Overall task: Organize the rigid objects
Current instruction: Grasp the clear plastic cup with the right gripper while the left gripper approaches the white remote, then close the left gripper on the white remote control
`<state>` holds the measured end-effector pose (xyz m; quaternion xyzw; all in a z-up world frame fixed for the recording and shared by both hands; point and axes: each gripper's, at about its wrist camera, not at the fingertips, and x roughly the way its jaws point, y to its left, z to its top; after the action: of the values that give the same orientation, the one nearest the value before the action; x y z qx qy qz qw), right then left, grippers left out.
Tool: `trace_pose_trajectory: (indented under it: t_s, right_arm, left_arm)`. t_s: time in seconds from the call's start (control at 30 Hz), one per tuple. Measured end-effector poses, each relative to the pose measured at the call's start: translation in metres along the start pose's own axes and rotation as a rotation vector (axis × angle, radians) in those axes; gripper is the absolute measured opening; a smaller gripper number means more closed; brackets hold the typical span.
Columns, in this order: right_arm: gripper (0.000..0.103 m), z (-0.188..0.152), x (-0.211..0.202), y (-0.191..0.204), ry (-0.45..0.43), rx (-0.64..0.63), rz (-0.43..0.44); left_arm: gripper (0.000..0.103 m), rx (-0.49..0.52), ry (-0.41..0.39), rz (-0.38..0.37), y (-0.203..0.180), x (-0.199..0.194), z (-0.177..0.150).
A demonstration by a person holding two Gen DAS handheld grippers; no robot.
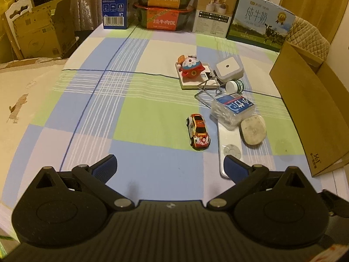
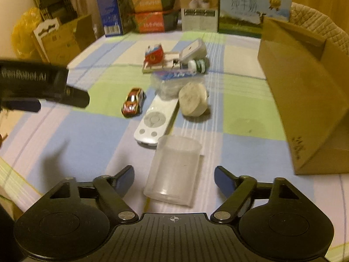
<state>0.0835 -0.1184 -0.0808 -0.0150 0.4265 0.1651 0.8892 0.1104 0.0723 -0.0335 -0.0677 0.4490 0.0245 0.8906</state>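
A clear plastic container (image 2: 174, 170) is seen lying on its side on the checked tablecloth (image 2: 87, 131), its long axis running away from the right wrist camera and its open mouth turned toward the far end. It lies between the fingers of the right gripper (image 2: 174, 178), whose jaws stand apart on either side with a visible gap to each wall; nothing is gripped. The left gripper (image 1: 170, 166) is held wide apart over bare cloth, with nothing between its jaws.

Just beyond the container a white remote (image 2: 156, 120) is laid, slanted, its button end nearest. A toy car (image 1: 198, 132) is parked beside it, nose toward the left wrist camera. A brown cardboard box (image 2: 301, 91) stands open at the right edge of the table.

Cartons and food boxes are lined along the far edge, with curtains behind. The cluster past the remote is blurred in the right view, and the remote's far end is covered by a clear box (image 1: 232, 111)
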Motion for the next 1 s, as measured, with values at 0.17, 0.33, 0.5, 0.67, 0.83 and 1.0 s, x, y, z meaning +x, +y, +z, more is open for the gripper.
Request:
trace_pose_trajectory:
  t_s: [0.17, 0.33, 0.5, 0.67, 0.83, 1.0]
  right_arm:
    - [0.06, -0.003, 0.018, -0.002, 0.012, 0.013, -0.016]
    - [0.049, 0.0, 0.02, -0.011, 0.004, 0.027, -0.017]
    - [0.049, 0.0, 0.004, -0.032, -0.019, 0.048, -0.049]
    - [0.049, -0.005, -0.014, -0.06, -0.027, 0.086, -0.097]
    - [0.049, -0.01, -0.024, -0.077, -0.03, 0.106, -0.126]
    - [0.049, -0.009, -0.027, -0.085, -0.035, 0.128, -0.126]
  left_arm:
    - [0.102, 0.013, 0.027, 0.017, -0.003, 0.013, 0.0]
    - [0.102, 0.04, 0.041, 0.012, -0.008, 0.019, -0.003]
    - [0.089, 0.103, 0.059, -0.053, -0.027, 0.032, -0.007]
    - [0.072, 0.162, 0.065, -0.151, -0.057, 0.049, -0.011]
    - [0.042, 0.231, 0.062, -0.154, -0.085, 0.071, -0.012]
    - [0.039, 0.246, 0.058, -0.126, -0.096, 0.083, -0.015]
